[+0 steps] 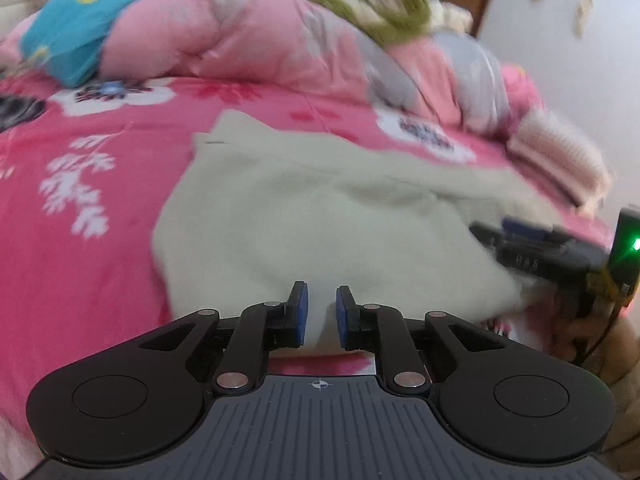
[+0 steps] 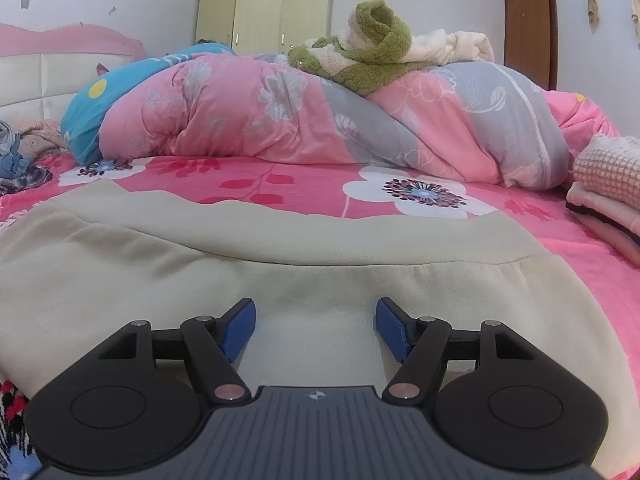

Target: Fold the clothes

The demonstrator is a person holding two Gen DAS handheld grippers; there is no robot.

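1. In the left wrist view the left gripper [image 1: 319, 312] sits lowest in frame, its blue-padded fingers [image 1: 301, 312] drawn close with only a narrow gap. Cream cloth shows through that gap, but the pads do not press on it.
2. In the right wrist view the right gripper [image 2: 316, 330] has its fingers [image 2: 239, 334] spread wide over the same cloth, nothing pinched between them.
3. The cream sweatshirt [image 2: 280, 248] lies flat on the bed, filling the near half of both views. Its wide ribbed band runs across at 12 o'clock from the right gripper. In the left view the garment [image 1: 280, 216] is blurred.
4. At 3 o'clock in the left view the other gripper [image 1: 532, 256] rests at the sweatshirt's edge, a green light [image 1: 636, 245] glowing on its body and a hand [image 1: 592, 332] around its grip.
5. The pink floral bedsheet [image 2: 304, 184] surrounds the sweatshirt on all sides.
6. At 3 o'clock in the right view a folded stack of pale knitwear [image 2: 608, 184] sits well apart from the sweatshirt.
7. Farther back, a bunched pink-and-grey duvet [image 2: 320, 116] crosses the bed, with a green-and-white fleece blanket [image 2: 376, 44] heaped on top.
8. Behind at 12 o'clock stands a pale wardrobe [image 2: 264, 12], and at 2 o'clock a brown door [image 2: 530, 28].
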